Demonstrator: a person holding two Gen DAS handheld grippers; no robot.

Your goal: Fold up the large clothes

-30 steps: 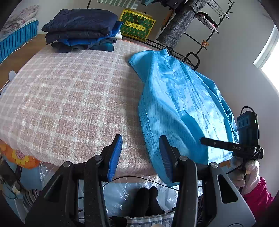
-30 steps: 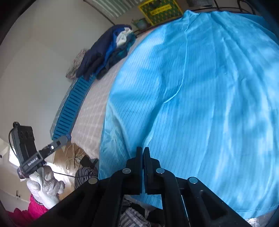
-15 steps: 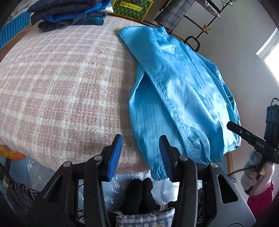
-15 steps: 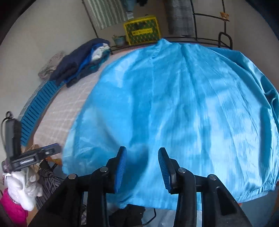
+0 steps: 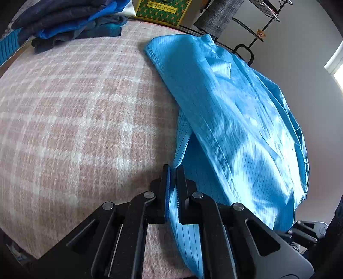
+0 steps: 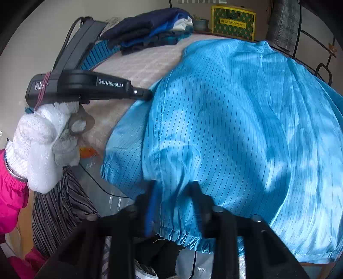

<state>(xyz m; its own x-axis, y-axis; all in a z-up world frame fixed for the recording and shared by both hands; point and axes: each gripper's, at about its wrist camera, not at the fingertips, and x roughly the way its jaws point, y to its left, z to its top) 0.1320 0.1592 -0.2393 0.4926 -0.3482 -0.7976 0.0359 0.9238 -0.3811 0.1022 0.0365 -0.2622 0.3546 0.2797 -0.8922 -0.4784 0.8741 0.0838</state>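
A bright blue pinstriped jacket (image 5: 231,120) lies on the right side of a pink plaid bed (image 5: 75,111). My left gripper (image 5: 173,178) is shut on the jacket's left edge near the bed's front; blue cloth shows between its fingers. In the right wrist view the jacket (image 6: 246,128) fills the frame, its elastic cuff (image 6: 182,236) hanging over the bed's front edge. My right gripper (image 6: 174,193) is open, its fingers on either side of the sleeve just above that cuff. The left gripper (image 6: 141,93) shows there touching the jacket's edge.
A pile of folded dark and blue clothes (image 5: 70,23) sits at the bed's far left corner. A yellow-green box (image 5: 163,9) and a black metal rack (image 5: 246,49) stand behind the bed. A grey wall is to the right.
My left gripper moved forward onto the jacket's left edge and shut on it. My right gripper, shut a second ago, opened and lowered around the sleeve by the cuff.
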